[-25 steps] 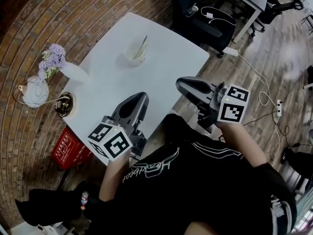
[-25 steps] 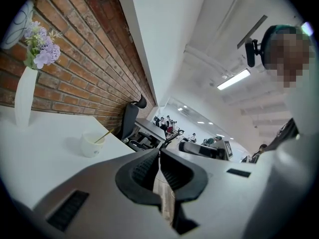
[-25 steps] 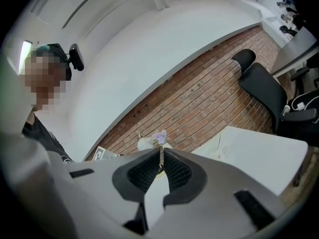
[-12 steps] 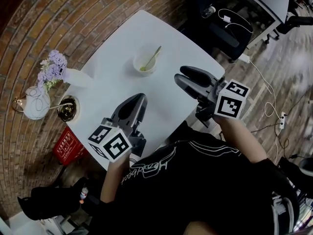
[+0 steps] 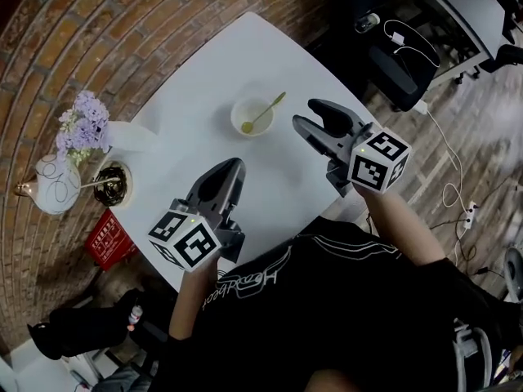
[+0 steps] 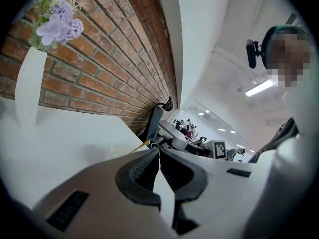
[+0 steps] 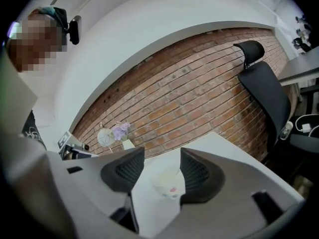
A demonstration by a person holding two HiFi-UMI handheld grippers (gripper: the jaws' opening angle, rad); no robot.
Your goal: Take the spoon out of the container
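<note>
A small white bowl (image 5: 248,119) stands on the white table (image 5: 196,104), and a gold spoon (image 5: 265,113) leans in it with its handle pointing right. My right gripper (image 5: 306,113) hovers just right of the bowl. Its jaws are opening and nothing is between them. In the right gripper view the bowl (image 7: 167,181) shows ahead, past the parted fingers (image 7: 124,171). My left gripper (image 5: 233,167) is shut and empty, nearer the table's front edge. In the left gripper view the bowl (image 6: 121,149) and spoon handle (image 6: 141,144) lie beyond its tips (image 6: 158,151).
A white vase (image 5: 124,135) with purple flowers (image 5: 82,114), a round white jug (image 5: 51,186) and a brass dish (image 5: 109,180) stand at the table's left end by the brick wall. A red box (image 5: 105,240) is on the floor. An office chair (image 5: 392,51) and cables are at the right.
My right gripper's jaws have gone from shut to wide apart, and it has moved closer to the bowl. The left gripper has stayed shut in about the same place.
</note>
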